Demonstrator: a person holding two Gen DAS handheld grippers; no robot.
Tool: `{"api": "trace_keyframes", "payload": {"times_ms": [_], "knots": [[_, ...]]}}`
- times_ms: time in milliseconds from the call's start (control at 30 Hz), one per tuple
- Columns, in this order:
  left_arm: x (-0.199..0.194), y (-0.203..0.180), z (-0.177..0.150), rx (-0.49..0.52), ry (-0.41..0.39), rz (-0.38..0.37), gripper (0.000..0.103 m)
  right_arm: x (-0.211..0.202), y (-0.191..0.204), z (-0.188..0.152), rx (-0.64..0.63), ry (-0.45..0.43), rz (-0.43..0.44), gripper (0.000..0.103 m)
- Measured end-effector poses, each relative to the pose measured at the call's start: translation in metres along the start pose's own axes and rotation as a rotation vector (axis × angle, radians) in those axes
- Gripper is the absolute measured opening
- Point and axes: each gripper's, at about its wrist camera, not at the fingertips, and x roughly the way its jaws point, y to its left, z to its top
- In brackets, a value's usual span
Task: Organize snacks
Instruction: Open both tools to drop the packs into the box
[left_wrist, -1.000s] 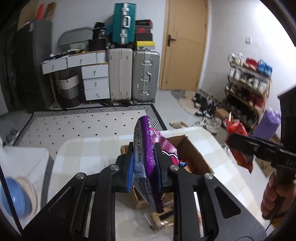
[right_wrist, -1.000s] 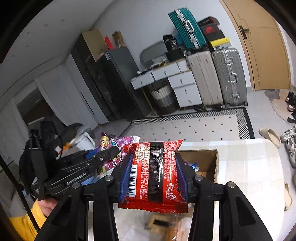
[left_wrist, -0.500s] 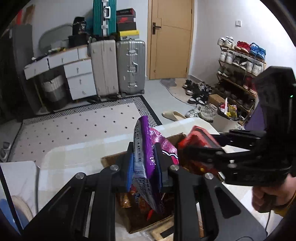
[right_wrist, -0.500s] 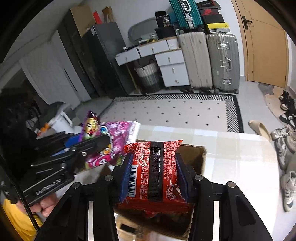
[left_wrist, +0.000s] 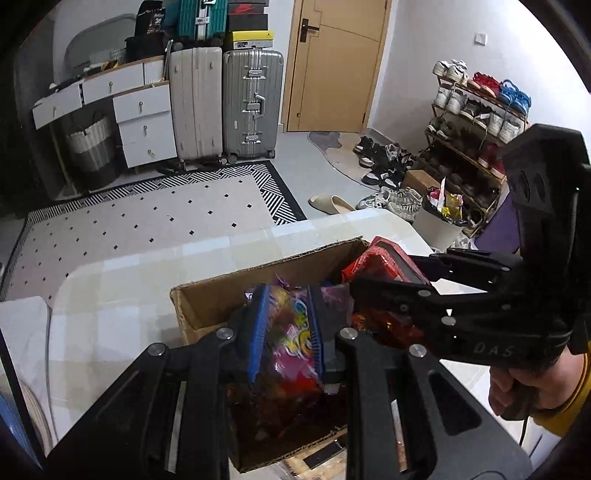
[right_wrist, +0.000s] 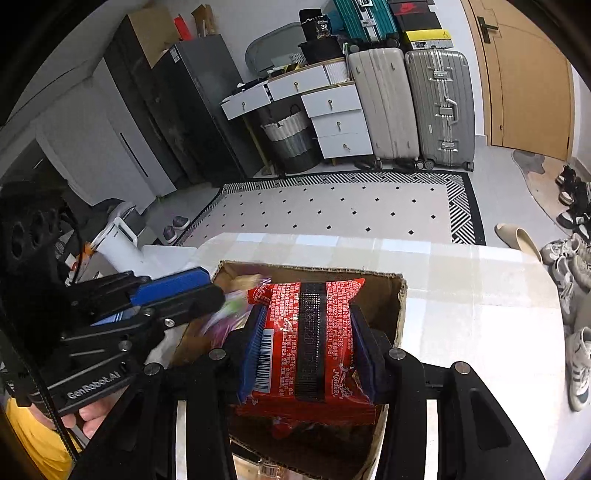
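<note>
A brown cardboard box (left_wrist: 207, 314) (right_wrist: 400, 295) stands open on the pale table, with several snack packs inside. My left gripper (left_wrist: 286, 332) is over the box with its jaws spread; the purple-pink snack bag (left_wrist: 291, 343) lies between them, loose and blurred, dropping into the box. My right gripper (right_wrist: 306, 332) is shut on a red snack pack (right_wrist: 314, 332) and holds it over the box's right side. The red pack (left_wrist: 380, 258) and the right gripper (left_wrist: 373, 273) also show in the left wrist view. The left gripper (right_wrist: 207, 288) shows at the left of the right wrist view.
The pale tiled table (left_wrist: 122, 295) (right_wrist: 480, 314) carries the box. Beyond it are a patterned rug (left_wrist: 147, 218), suitcases (left_wrist: 251, 107), white drawers (left_wrist: 144, 125), a door and a shoe rack (left_wrist: 476, 122). A white appliance (right_wrist: 122, 240) stands left of the table.
Both grippers moved down over the box. The left jaws opened and the purple bag, held upright before, now drops between them. The right gripper still grips the red pack.
</note>
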Motion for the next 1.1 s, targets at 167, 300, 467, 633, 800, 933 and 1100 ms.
{"api": "trace_keyframes", "payload": {"times_ms": [167, 300, 467, 633, 800, 933, 1100], "knots": [[-0.008, 0.0, -0.009, 0.025, -0.004, 0.015, 0.025, -0.002, 0.0, -0.003, 0.01, 0.0, 0.004, 0.044], [-0.023, -0.002, -0.019, 0.027, -0.004, 0.033, 0.028, -0.006, 0.003, -0.003, 0.004, -0.006, 0.002, 0.044], [-0.037, 0.001, -0.024, 0.031, -0.017, 0.058, 0.038, -0.008, 0.007, -0.007, 0.002, 0.0, -0.001, 0.044], [-0.053, 0.004, -0.027, 0.018, -0.027, 0.066, 0.041, -0.009, 0.008, -0.009, -0.002, 0.001, -0.037, 0.045], [-0.06, 0.007, -0.032, 0.013, -0.03, 0.093, 0.05, -0.013, 0.006, -0.008, 0.025, -0.014, -0.041, 0.049], [-0.068, 0.006, -0.037, 0.017, -0.029, 0.108, 0.052, -0.025, 0.008, -0.005, 0.033, -0.054, -0.038, 0.05], [-0.082, 0.003, -0.042, 0.012, -0.025, 0.121, 0.052, -0.041, 0.017, -0.004, 0.022, -0.08, -0.027, 0.05]]}}
